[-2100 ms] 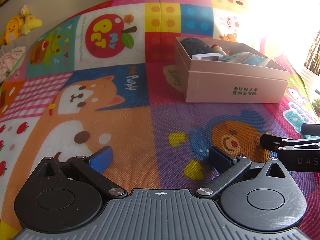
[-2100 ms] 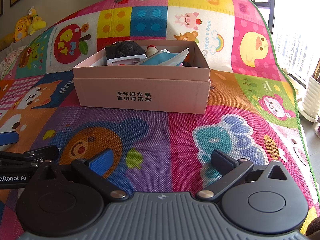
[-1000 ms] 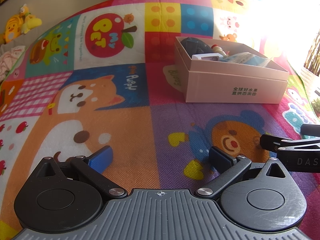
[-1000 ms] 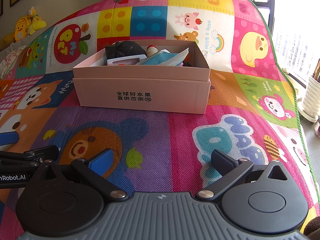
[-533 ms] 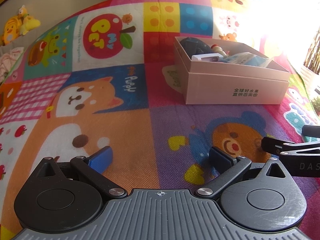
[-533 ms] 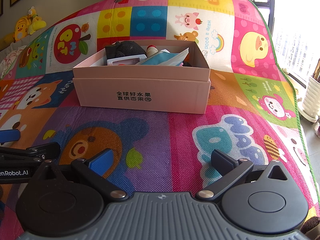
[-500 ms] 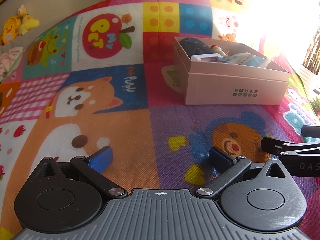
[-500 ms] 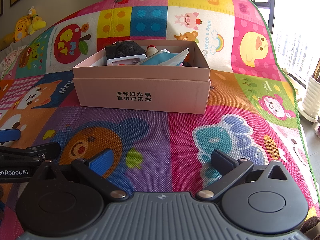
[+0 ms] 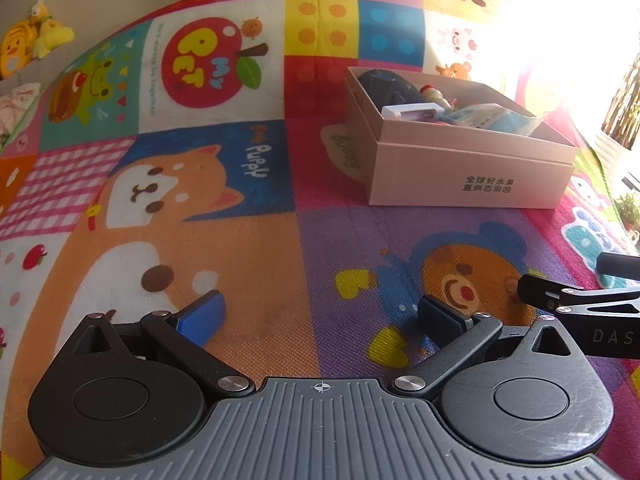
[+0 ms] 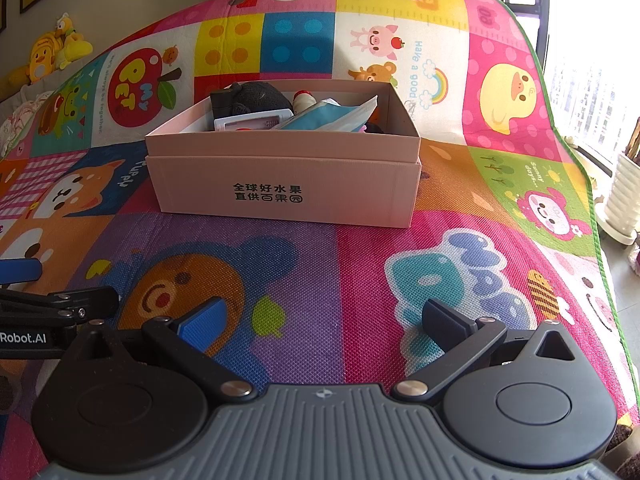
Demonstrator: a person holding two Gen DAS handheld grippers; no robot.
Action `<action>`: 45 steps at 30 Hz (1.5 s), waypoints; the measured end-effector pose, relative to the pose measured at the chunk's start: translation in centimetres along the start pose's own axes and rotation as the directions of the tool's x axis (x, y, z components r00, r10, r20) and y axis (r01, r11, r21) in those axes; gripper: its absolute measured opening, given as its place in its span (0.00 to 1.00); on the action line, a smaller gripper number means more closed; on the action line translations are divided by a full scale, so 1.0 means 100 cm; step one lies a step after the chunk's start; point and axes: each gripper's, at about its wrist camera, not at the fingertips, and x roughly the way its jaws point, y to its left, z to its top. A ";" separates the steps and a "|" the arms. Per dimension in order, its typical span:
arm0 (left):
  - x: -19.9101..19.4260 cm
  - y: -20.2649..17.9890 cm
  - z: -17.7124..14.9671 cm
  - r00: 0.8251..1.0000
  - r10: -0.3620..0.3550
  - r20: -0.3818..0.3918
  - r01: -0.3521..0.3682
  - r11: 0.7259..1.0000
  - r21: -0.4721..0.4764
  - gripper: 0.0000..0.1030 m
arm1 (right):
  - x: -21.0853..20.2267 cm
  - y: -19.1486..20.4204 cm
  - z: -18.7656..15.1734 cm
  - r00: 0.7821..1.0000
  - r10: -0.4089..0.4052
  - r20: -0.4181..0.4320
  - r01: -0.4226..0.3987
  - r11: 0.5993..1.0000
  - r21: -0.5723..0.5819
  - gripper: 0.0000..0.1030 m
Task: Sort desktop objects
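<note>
Holding both hand-held grippers, left (image 9: 320, 314) and right (image 10: 322, 318), jaws apart and empty, low over the play mat (image 10: 500, 184). Nothing's moved since earlier frames. Items all sit in the pink box (image 10: 284, 184) mid-mat; sorting looks done.

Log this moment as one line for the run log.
left gripper open, empty | right gripper open, empty | pink box filled, on play mat
</note>
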 end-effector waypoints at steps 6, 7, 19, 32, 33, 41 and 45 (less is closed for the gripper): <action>-0.001 0.004 0.000 1.000 -0.012 0.007 0.013 1.000 -0.013 1.00 | 0.000 0.000 0.000 1.000 0.000 0.000 0.000 1.000 0.000 1.00; -0.001 0.003 0.000 1.000 -0.010 0.007 0.010 1.000 -0.013 1.00 | 0.000 0.000 0.000 1.000 0.000 0.000 0.000 1.000 0.000 1.00; 0.000 -0.001 -0.001 1.000 0.003 0.005 -0.003 1.000 0.000 1.00 | 0.000 0.000 0.000 1.000 0.000 0.000 0.000 1.000 0.000 1.00; 0.000 -0.002 -0.001 1.000 0.004 0.005 -0.004 1.000 0.001 1.00 | 0.000 0.000 0.000 1.000 0.000 0.000 0.000 1.000 0.000 1.00; 0.000 -0.002 -0.001 1.000 0.004 0.005 -0.004 1.000 0.001 1.00 | 0.000 0.000 0.000 1.000 0.000 0.000 0.000 1.000 0.000 1.00; 0.000 -0.002 -0.001 1.000 0.005 0.005 -0.005 1.000 0.001 1.00 | 0.000 0.001 -0.001 1.000 0.000 0.000 0.000 1.000 0.000 1.00; 0.000 -0.002 -0.001 1.000 0.005 0.005 -0.005 1.000 0.001 1.00 | 0.000 0.001 -0.001 1.000 0.000 0.000 0.000 1.000 0.000 1.00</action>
